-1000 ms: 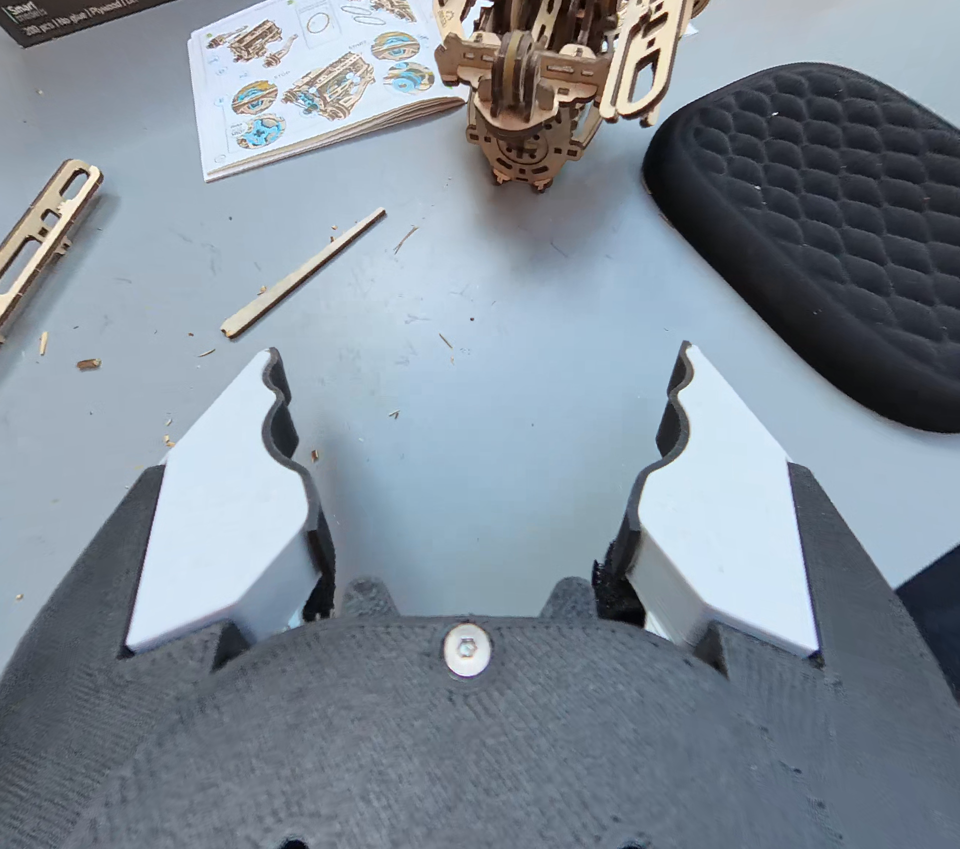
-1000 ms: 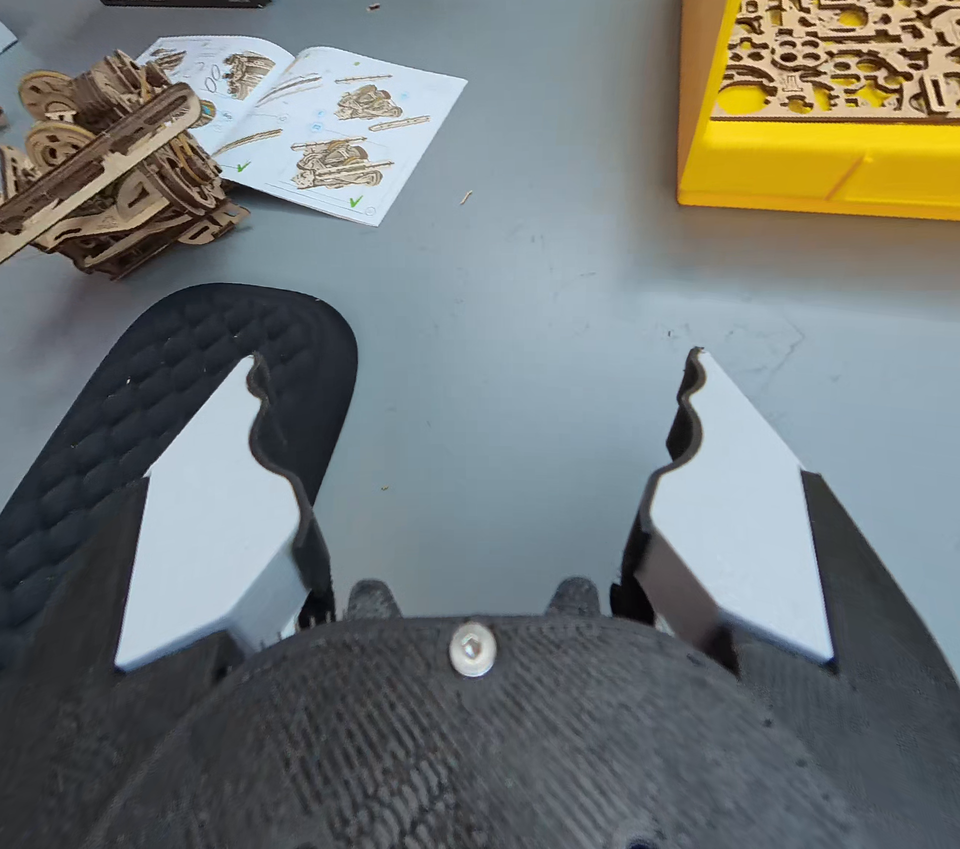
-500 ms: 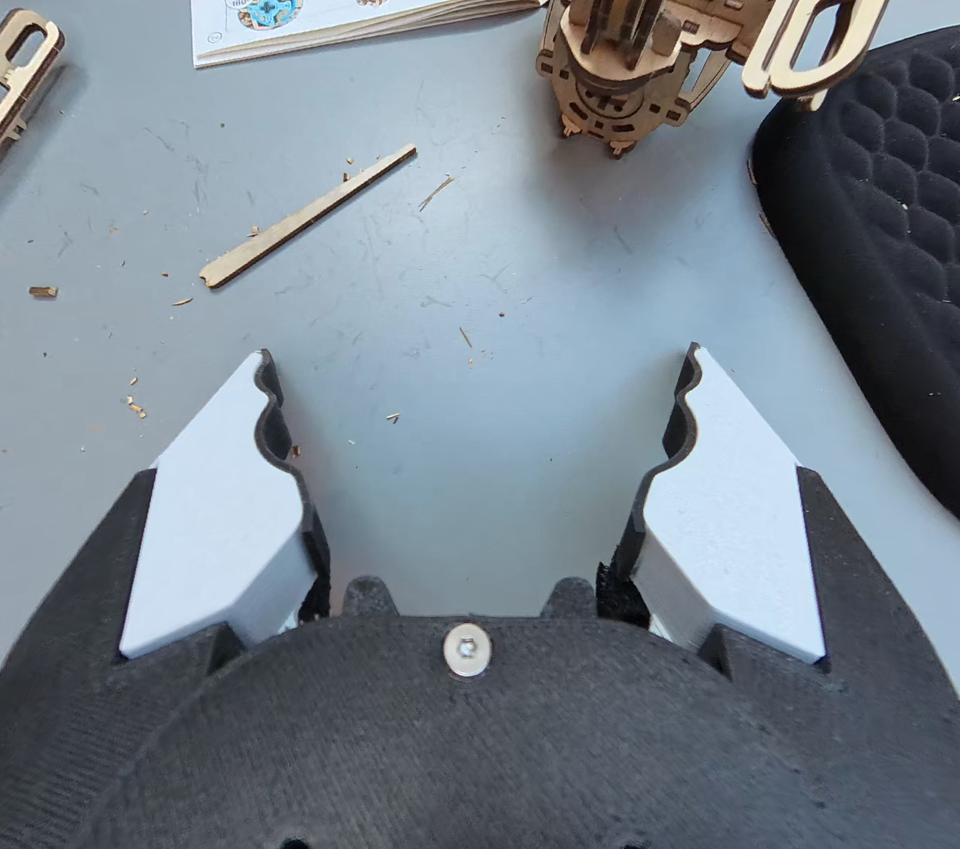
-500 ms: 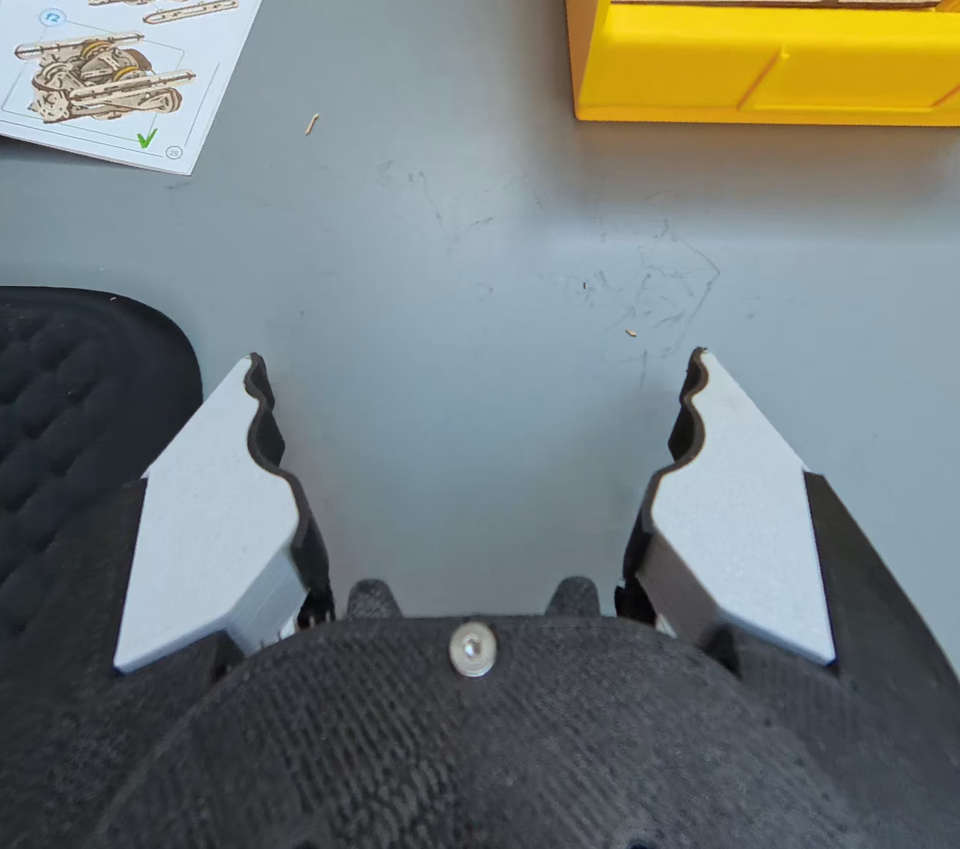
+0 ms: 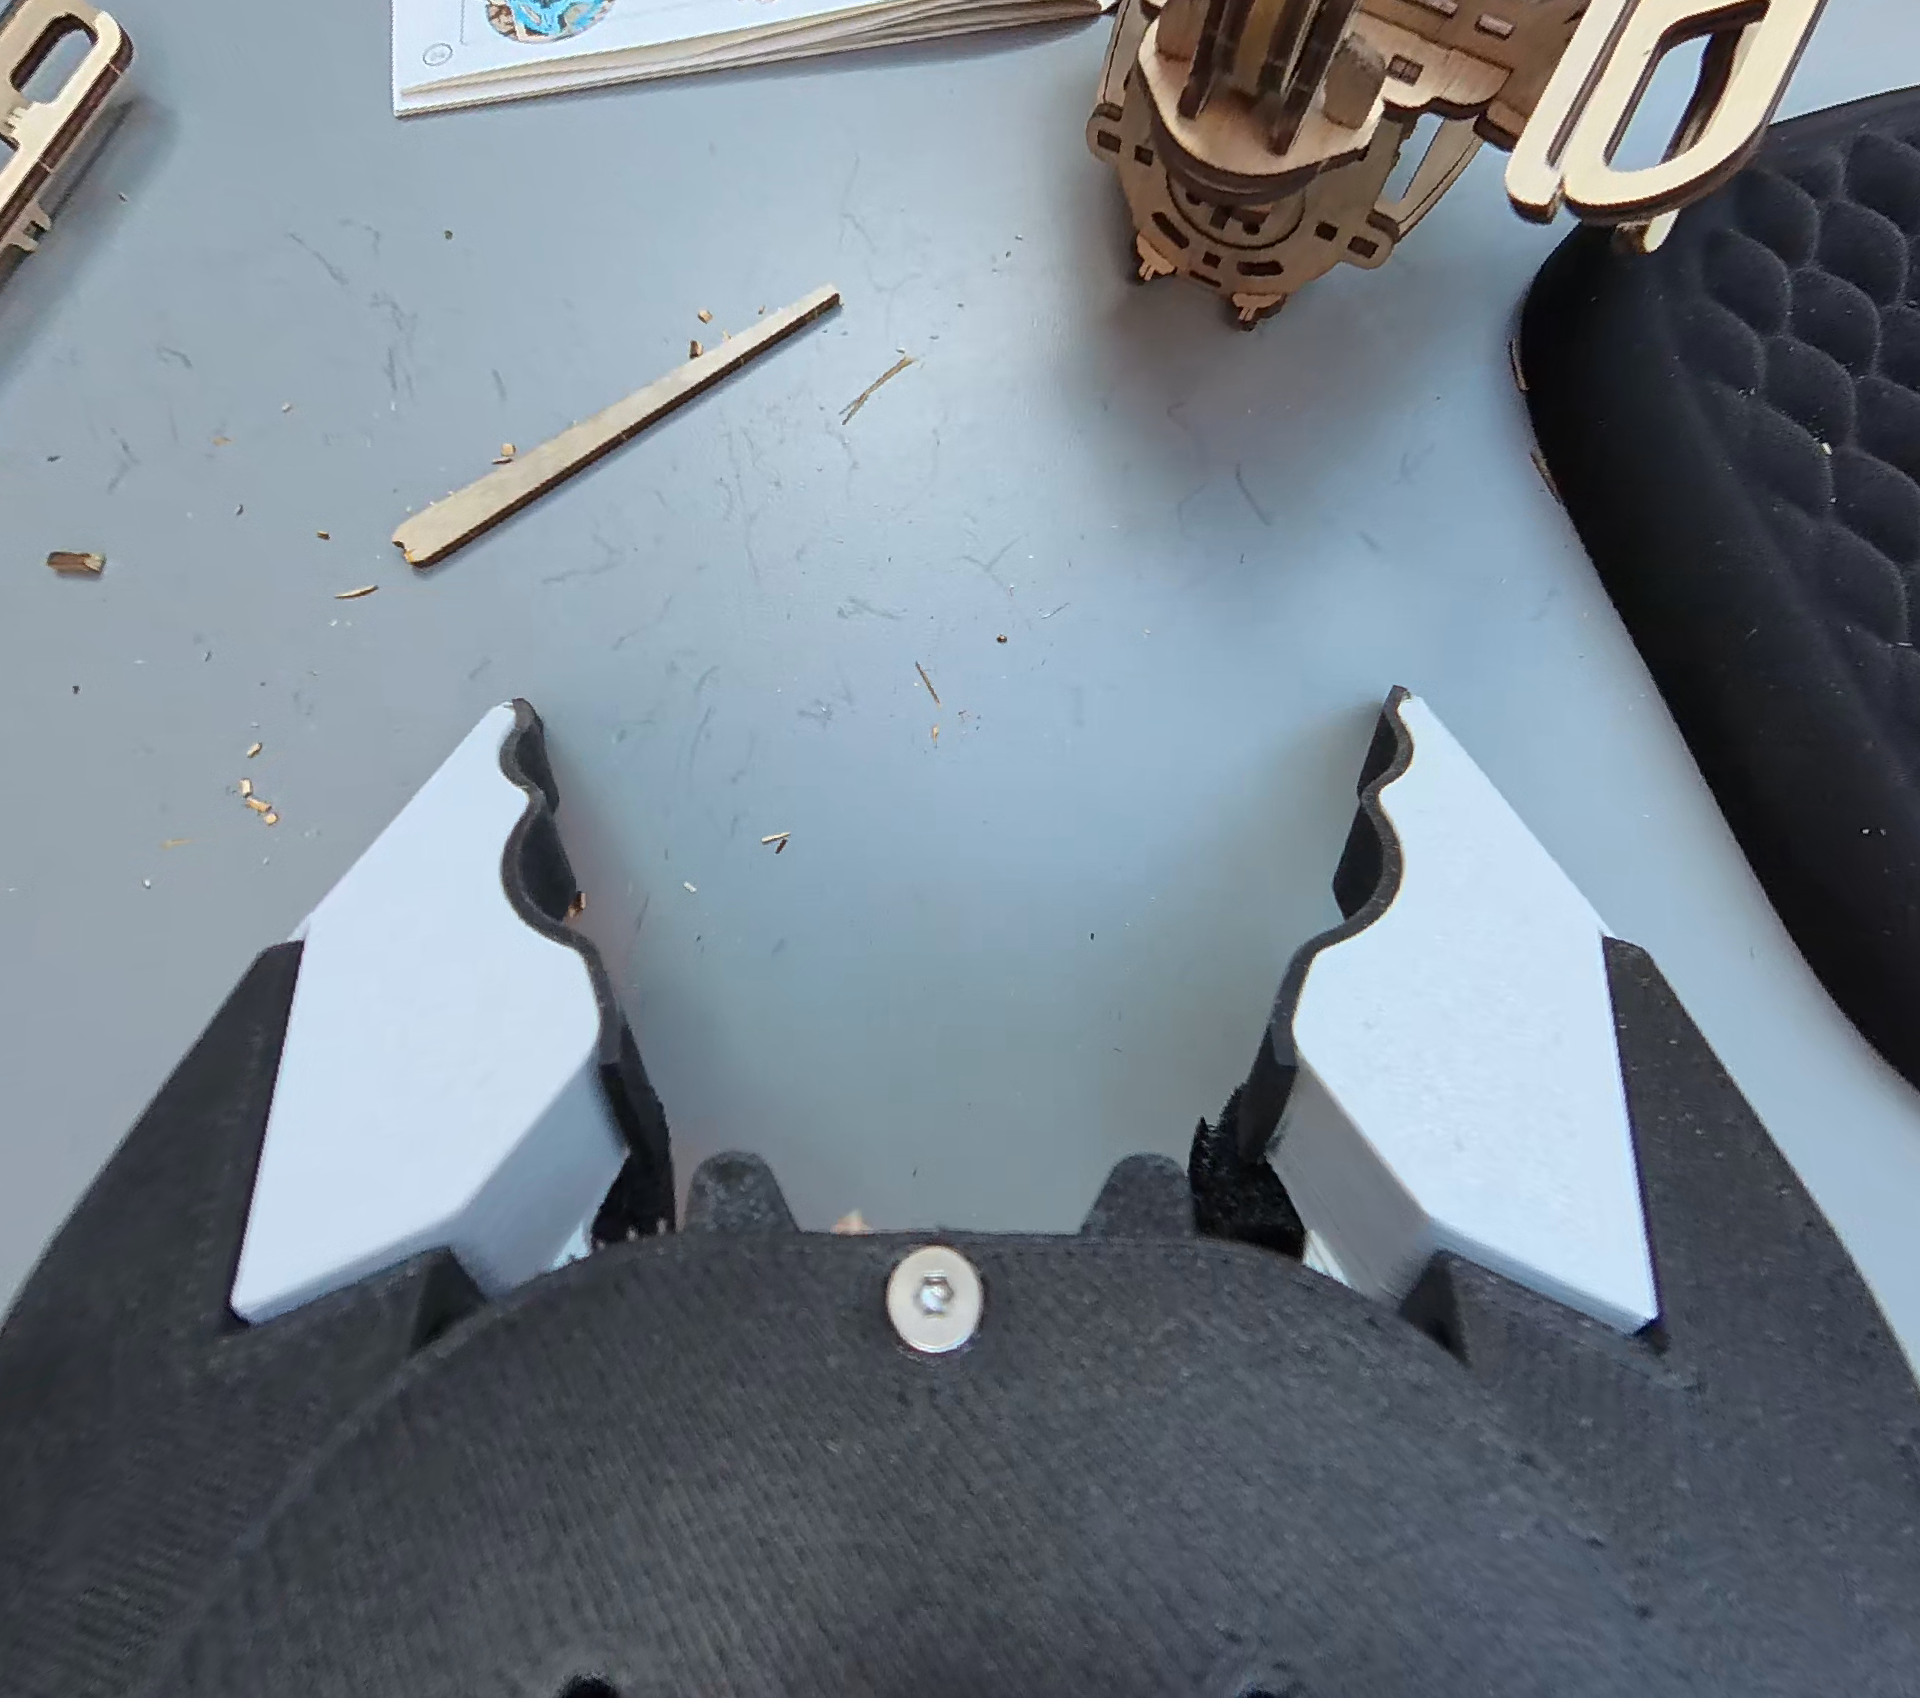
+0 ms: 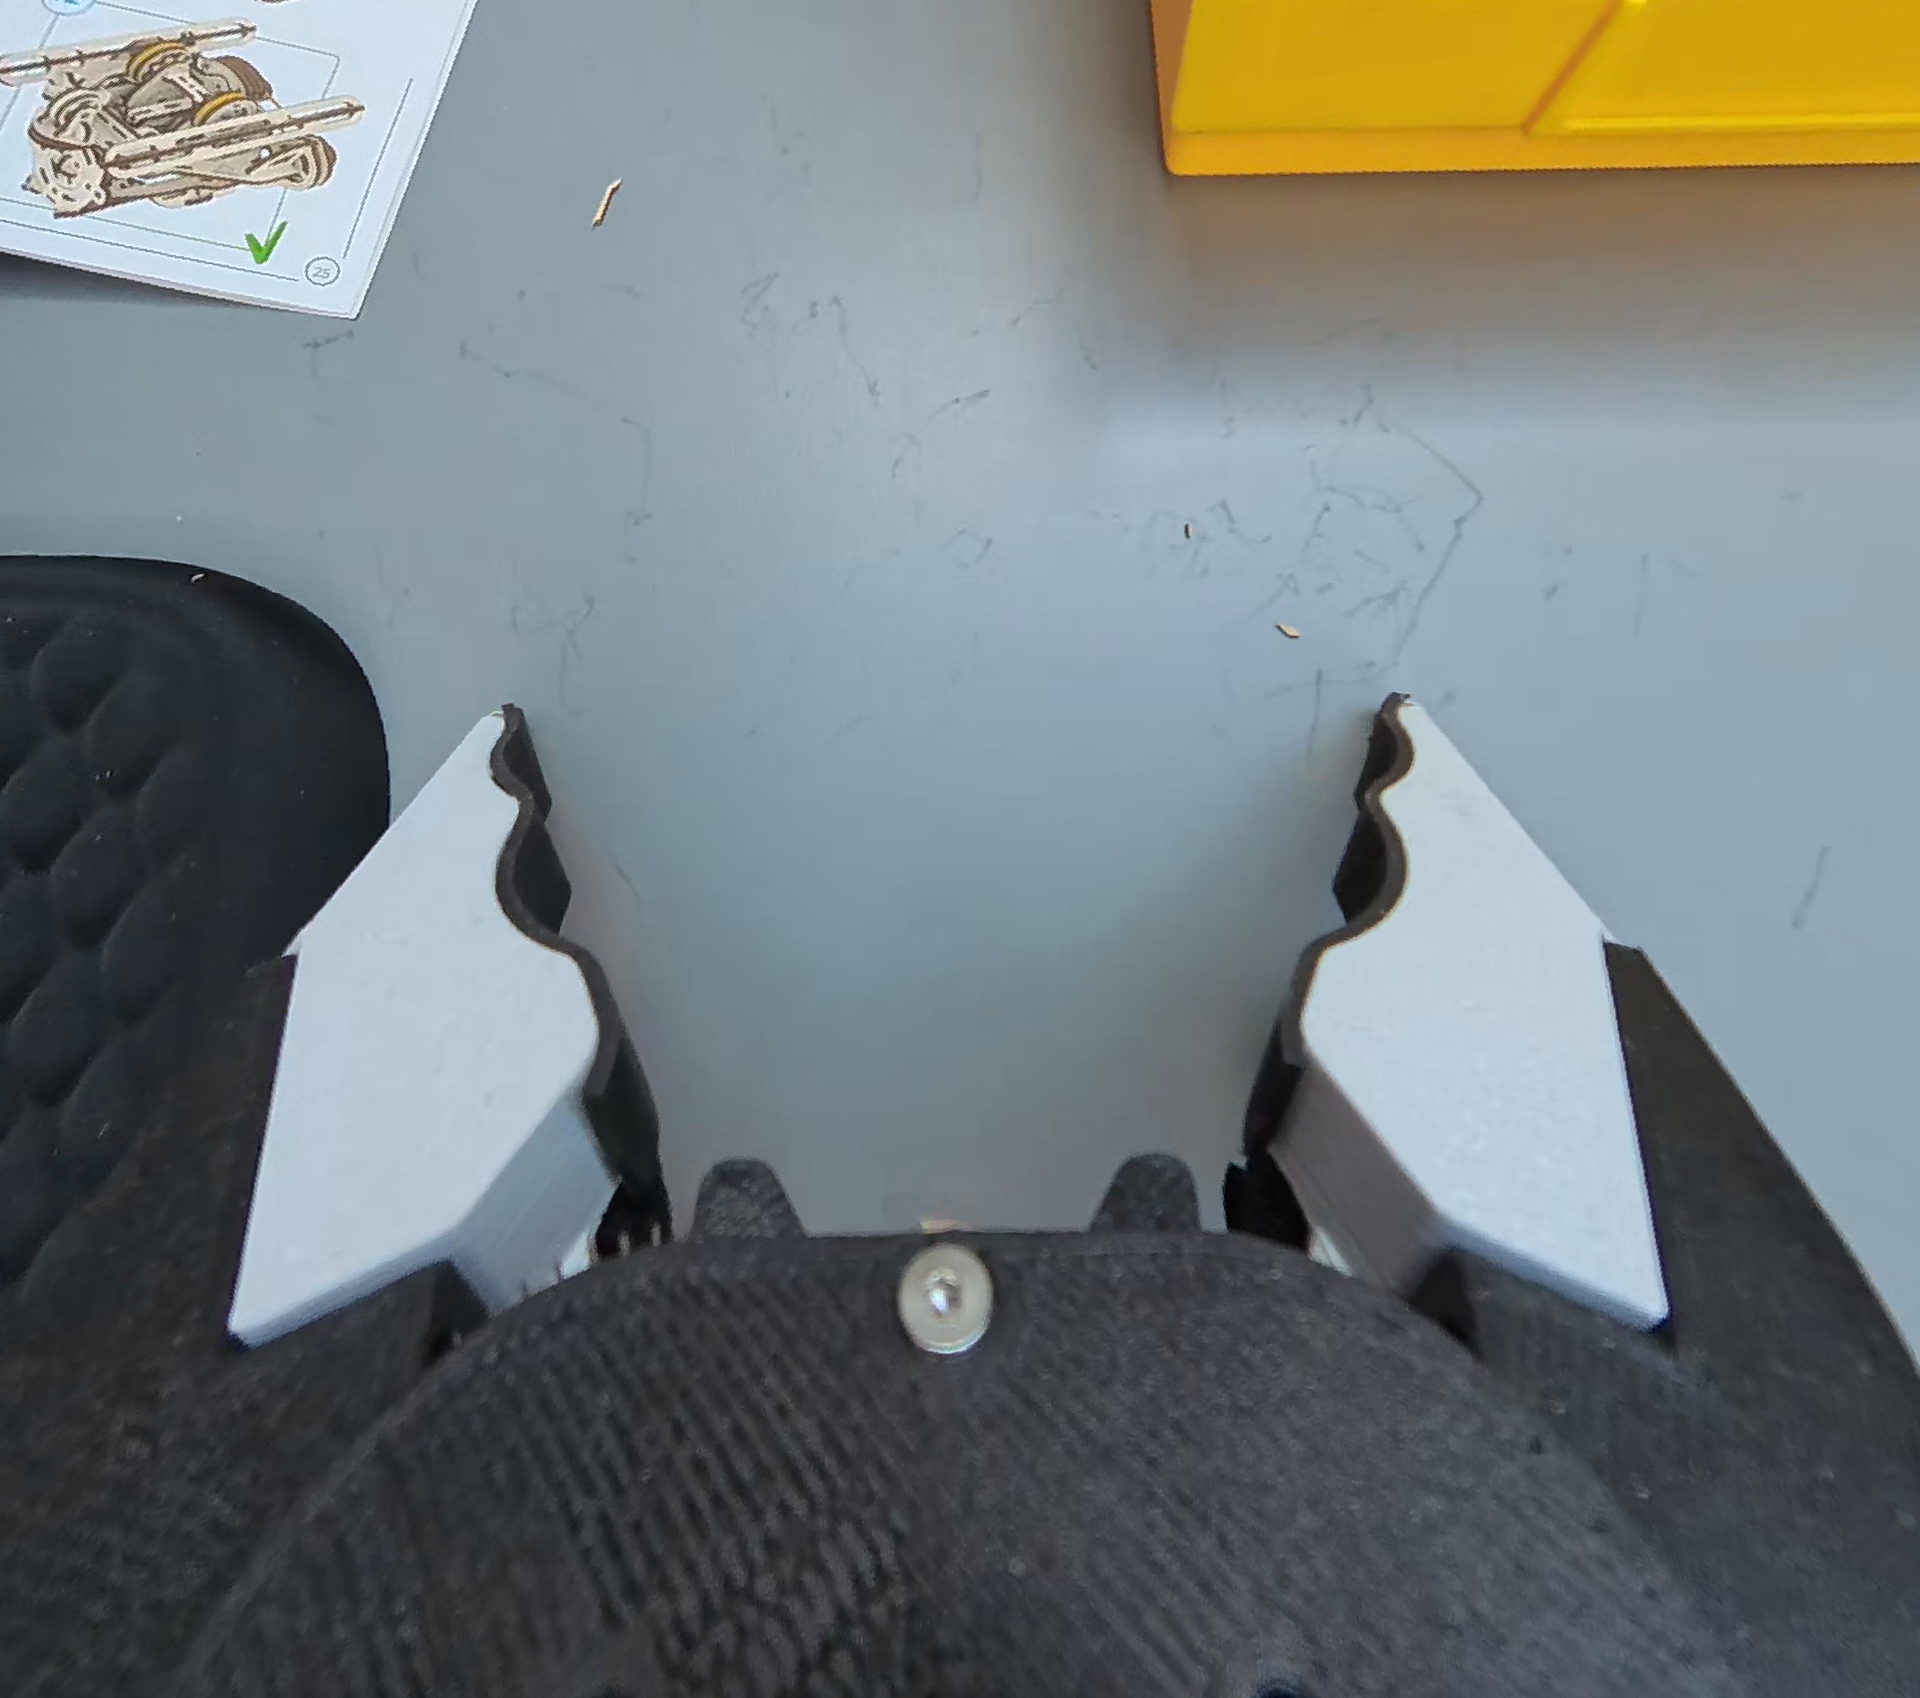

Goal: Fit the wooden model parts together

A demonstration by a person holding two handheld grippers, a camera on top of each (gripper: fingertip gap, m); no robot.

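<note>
Claws left [image 5: 956, 713] and right [image 6: 951, 713] both released, empty, above scratched grey table [image 5: 935, 505] near slotted plywood model [image 5: 1351, 17].

The left gripper [image 5: 956, 713] is built from a black body with a rough, ribbed printed surface, rounded at the front. Two fingers [image 5: 436, 1004] in pale grey-white are set into it, each cut at a slant and lined on the inner side with a black wavy pad. One silver screw [image 5: 933, 1303] is fixed in the middle of the body, between two small black bumps. The right gripper [image 6: 954, 711] is made in the same way, with the same pale fingers [image 6: 1475, 1014] and one silver screw [image 6: 943, 1297].
</note>
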